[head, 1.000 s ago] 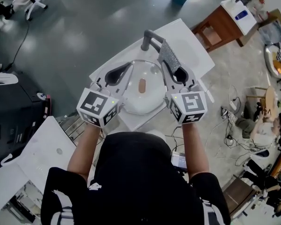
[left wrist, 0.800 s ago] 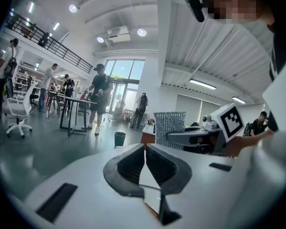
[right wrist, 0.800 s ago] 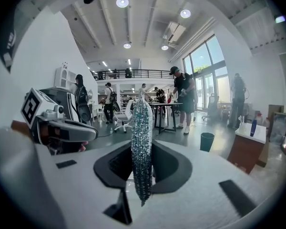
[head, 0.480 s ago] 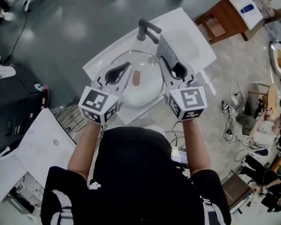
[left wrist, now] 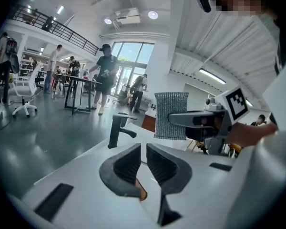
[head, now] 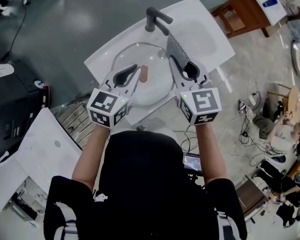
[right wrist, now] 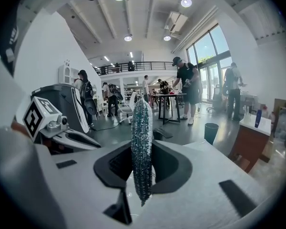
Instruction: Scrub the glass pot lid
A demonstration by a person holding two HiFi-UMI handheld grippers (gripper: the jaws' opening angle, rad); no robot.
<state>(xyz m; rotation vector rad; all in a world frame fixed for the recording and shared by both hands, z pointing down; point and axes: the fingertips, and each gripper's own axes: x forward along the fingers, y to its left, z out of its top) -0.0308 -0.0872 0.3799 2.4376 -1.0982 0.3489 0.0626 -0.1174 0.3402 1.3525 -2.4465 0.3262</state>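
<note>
The glass pot lid [head: 155, 86] with its brown knob [head: 144, 73] is over the white sink [head: 202, 31]. My left gripper [head: 135, 70] is shut on the lid's near left rim. In the left gripper view the jaws [left wrist: 143, 149] stand almost together, with the brown knob [left wrist: 141, 192] just below them. My right gripper [head: 174, 60] is shut on a grey scrubbing cloth [head: 175, 48] that sticks out past its tips, above the lid's right edge. The cloth [right wrist: 142, 142] hangs edge-on between the right jaws.
A dark grey faucet [head: 155, 18] stands at the sink's far side, just beyond the cloth. A white cabinet top [head: 37, 154] lies to my left and a wooden table [head: 250, 6] at the far right. People stand in the hall behind.
Both grippers and the lid have shifted up the view toward the faucet. The brown knob now lies closer to the left jaws. Both grips are unchanged.
</note>
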